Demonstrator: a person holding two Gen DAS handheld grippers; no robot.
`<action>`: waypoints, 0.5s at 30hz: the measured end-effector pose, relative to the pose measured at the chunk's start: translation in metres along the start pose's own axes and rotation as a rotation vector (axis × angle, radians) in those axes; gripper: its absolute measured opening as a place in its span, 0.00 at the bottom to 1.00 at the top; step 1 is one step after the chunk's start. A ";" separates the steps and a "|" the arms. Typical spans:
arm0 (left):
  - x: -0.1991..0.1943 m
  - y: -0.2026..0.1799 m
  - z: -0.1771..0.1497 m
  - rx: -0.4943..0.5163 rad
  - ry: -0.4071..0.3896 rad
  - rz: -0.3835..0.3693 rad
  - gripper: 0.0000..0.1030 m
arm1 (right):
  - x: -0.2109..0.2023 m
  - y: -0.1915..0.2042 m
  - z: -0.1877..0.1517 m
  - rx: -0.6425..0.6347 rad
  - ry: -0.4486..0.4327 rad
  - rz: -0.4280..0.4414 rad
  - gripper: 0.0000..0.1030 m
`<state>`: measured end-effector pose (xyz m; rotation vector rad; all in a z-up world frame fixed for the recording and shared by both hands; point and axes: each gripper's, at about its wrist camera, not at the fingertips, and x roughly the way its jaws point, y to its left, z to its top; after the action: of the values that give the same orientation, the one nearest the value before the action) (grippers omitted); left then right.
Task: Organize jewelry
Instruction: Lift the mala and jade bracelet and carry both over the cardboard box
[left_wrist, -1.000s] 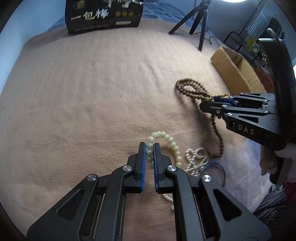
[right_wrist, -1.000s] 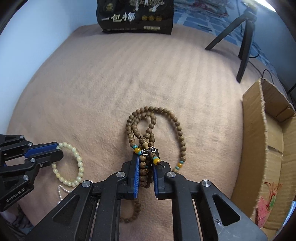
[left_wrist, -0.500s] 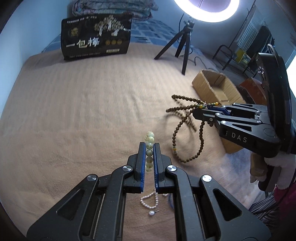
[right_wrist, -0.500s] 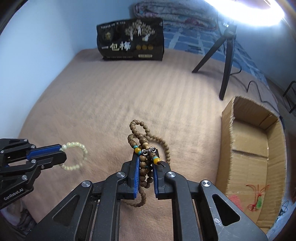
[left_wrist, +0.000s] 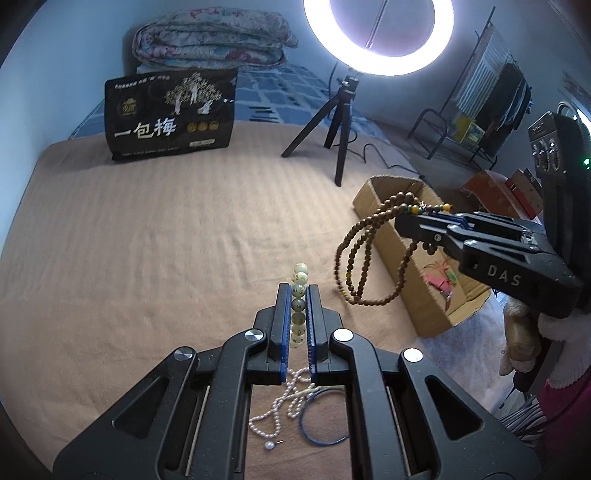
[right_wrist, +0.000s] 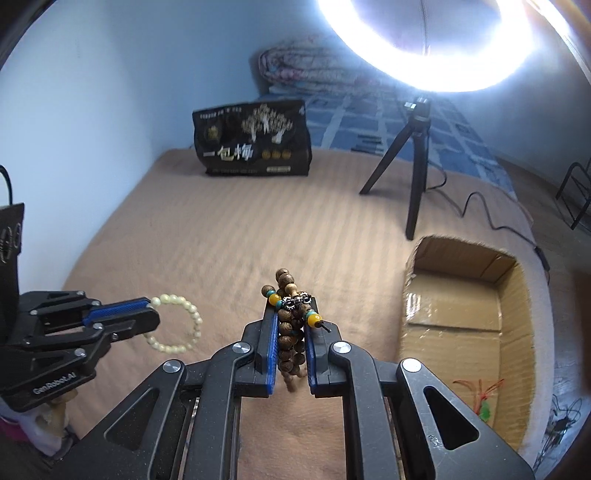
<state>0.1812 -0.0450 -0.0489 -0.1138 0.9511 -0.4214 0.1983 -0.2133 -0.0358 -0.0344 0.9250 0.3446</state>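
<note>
My left tool (left_wrist: 298, 295) is clamped on the pale green bead bracelet (left_wrist: 298, 291), its beads stacked in a line between the blue pads. From the right wrist camera I can see that bracelet (right_wrist: 177, 325) hanging as a loop off the tool's tip (right_wrist: 147, 308), clear of the tan blanket (right_wrist: 229, 236) that covers the bed.

My right tool (right_wrist: 291, 314) is closed on the brown wooden bead necklace (right_wrist: 290, 332), bunched between the pads with yellow and teal accent beads and a small silver piece on top. In the left wrist view the necklace (left_wrist: 365, 254) dangles in long loops from that tool (left_wrist: 413, 221), in front of the open cardboard box (left_wrist: 432, 306) that sits on the blanket to my right. Something red and green lies inside the box (right_wrist: 476, 391); I think it is a tassel or a cord, but the view is too small to be sure.

Under my left tool, on the blanket, lie a string of white pearls (left_wrist: 273, 413), a thin blue ring-shaped bangle (left_wrist: 321, 424) touching it, and a single pearl with a pin (left_wrist: 269, 445) just beside them. Farther back stand a black bag with Chinese lettering (left_wrist: 170, 118) and a ring light on a tripod (left_wrist: 340, 110).
</note>
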 end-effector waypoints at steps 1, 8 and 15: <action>0.000 -0.003 0.002 0.004 -0.005 -0.004 0.05 | -0.005 -0.002 0.002 0.004 -0.011 0.000 0.10; -0.001 -0.024 0.015 0.025 -0.030 -0.035 0.05 | -0.031 -0.020 0.007 0.033 -0.071 -0.013 0.10; 0.000 -0.051 0.030 0.066 -0.067 -0.063 0.05 | -0.060 -0.045 0.007 0.069 -0.129 -0.049 0.10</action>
<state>0.1899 -0.0940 -0.0175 -0.0977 0.8686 -0.5033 0.1845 -0.2711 0.0100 0.0276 0.8065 0.2659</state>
